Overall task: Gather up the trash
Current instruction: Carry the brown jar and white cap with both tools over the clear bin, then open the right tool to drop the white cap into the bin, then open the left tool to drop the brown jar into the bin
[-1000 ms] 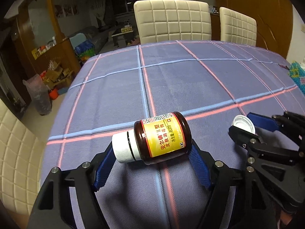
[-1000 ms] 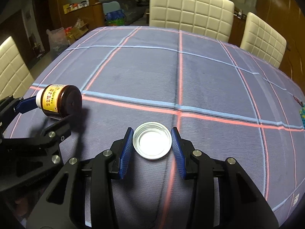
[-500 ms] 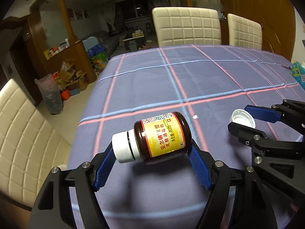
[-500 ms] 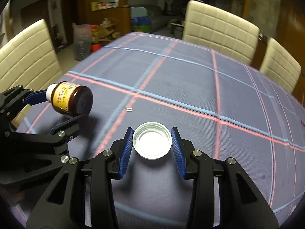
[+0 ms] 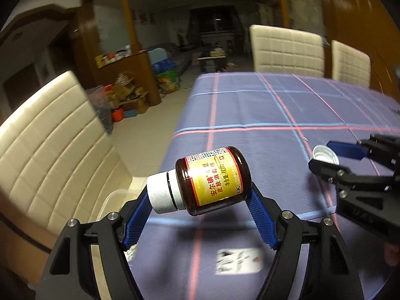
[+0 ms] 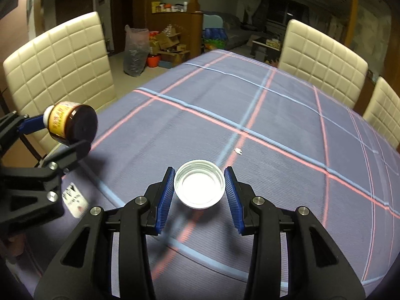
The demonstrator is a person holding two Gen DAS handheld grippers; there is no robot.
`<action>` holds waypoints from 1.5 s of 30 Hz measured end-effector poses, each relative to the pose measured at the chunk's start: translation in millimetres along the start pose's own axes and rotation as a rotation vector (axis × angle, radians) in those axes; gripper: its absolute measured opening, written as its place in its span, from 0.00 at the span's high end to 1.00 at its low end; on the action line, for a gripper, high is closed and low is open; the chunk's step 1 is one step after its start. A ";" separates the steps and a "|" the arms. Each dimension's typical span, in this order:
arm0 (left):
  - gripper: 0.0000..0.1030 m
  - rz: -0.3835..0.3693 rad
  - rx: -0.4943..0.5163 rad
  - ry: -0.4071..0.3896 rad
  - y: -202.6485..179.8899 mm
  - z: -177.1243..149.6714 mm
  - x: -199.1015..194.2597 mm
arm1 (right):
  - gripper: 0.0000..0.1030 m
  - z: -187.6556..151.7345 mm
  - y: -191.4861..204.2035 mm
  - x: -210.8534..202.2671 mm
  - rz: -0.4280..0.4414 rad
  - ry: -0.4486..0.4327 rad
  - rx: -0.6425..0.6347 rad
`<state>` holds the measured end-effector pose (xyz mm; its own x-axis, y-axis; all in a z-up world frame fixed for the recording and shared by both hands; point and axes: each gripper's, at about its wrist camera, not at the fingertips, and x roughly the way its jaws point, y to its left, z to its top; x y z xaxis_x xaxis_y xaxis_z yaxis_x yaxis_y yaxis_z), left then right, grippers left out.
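A brown bottle (image 5: 212,180) with a yellow label and a white cap lies sideways, lifted above the cloth near the table's left edge. My left gripper (image 5: 200,200) is shut on it, one blue pad on the cap and one on the base. In the right wrist view the bottle (image 6: 71,123) and the left gripper (image 6: 60,135) show at the far left. A round silver lid (image 6: 199,186), hollow side up, hangs above the cloth with my right gripper (image 6: 199,187) shut on its rim. The left wrist view shows this lid (image 5: 325,155) at the right.
The purple plaid tablecloth (image 6: 275,125) carries a printed card (image 5: 238,260) near the left edge and a tiny scrap (image 6: 239,150). A cream chair (image 5: 50,150) stands left of the table, a clear plastic bin rim (image 5: 112,200) beside it. More chairs (image 6: 322,60) stand on the far side.
Both grippers have carried the bottle and the lid leftward over the table toward its left edge. The left chair, the bin rim and the printed card have come into view.
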<state>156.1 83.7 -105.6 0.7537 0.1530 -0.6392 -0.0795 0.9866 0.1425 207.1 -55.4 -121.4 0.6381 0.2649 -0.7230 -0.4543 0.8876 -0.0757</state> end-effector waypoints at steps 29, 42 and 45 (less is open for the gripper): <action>0.30 0.306 -0.292 0.006 190.1 -48.6 -25.5 | 0.39 80.6 184.4 27.8 0.225 -0.025 -0.070; 0.30 0.282 -0.305 0.034 190.3 -57.4 -17.0 | 0.31 79.5 187.1 29.0 0.222 -0.038 -0.046; 0.30 0.282 -0.293 0.032 188.0 -55.4 -14.3 | 0.31 77.6 187.3 29.9 0.208 -0.041 -0.060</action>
<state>94.2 270.1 -111.5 0.6552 0.4167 -0.6301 -0.4661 0.8794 0.0970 189.3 147.9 -103.9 0.5506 0.4561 -0.6991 -0.6145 0.7883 0.0303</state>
